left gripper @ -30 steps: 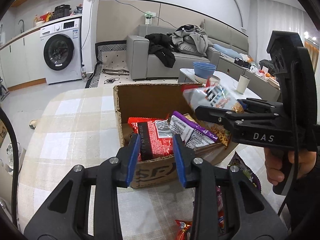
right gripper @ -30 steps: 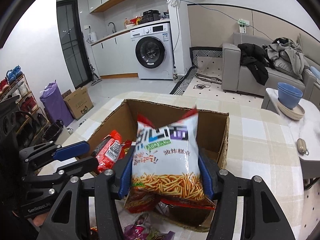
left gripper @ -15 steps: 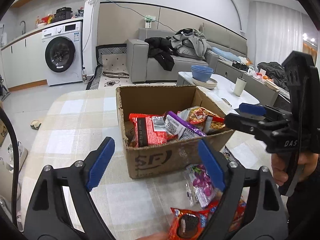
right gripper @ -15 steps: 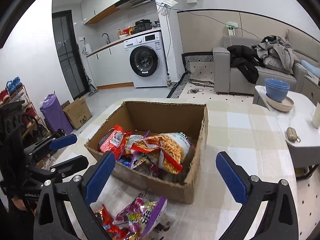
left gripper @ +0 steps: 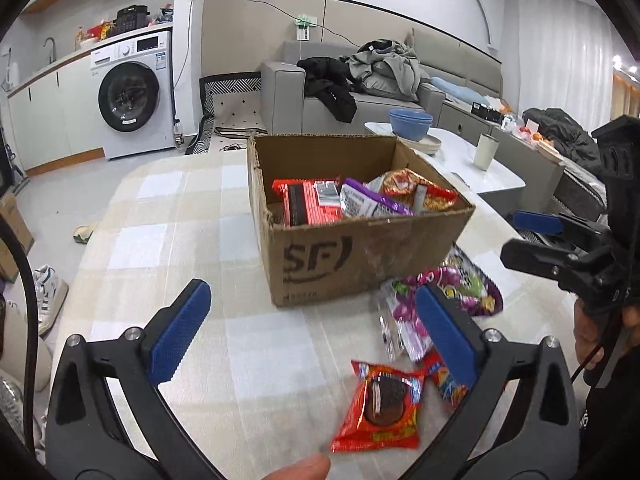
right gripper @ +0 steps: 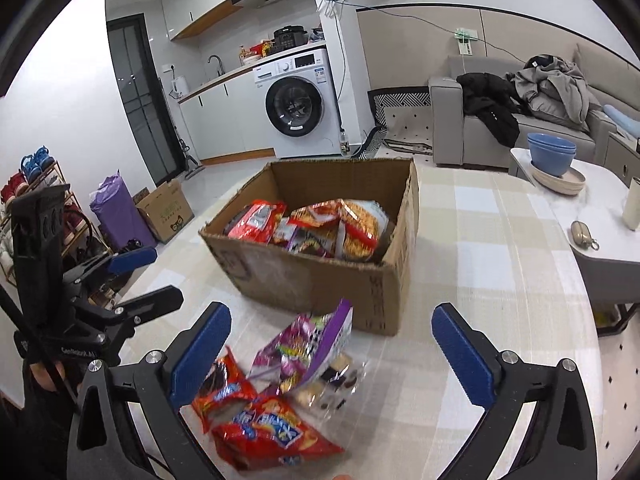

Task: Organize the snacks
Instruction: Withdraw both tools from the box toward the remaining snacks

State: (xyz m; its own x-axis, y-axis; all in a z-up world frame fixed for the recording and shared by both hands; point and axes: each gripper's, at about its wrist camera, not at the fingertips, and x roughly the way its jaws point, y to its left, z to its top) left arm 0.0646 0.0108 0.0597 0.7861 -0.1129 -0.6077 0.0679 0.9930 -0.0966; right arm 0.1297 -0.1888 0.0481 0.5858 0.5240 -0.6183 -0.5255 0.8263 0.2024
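An open cardboard box on the checked table holds a red packet, a purple packet and a bag of fried sticks. In front of the box lie a red cookie packet, a purple candy bag, a red chip bag and a clear packet. My left gripper hangs over the table short of the box; its jaws are opening and nothing is between them. My right gripper stands open above the loose packets, touching none.
The checked tablecloth is bare left of the box. A white coffee table with blue bowls and a cup stands right of it. A fingertip shows at the bottom edge. Sofa and washing machine stand behind.
The right gripper let the fried-stick bag drop into the box, opened wide and drew back. The left gripper opened from near shut at the box and pulled back too.
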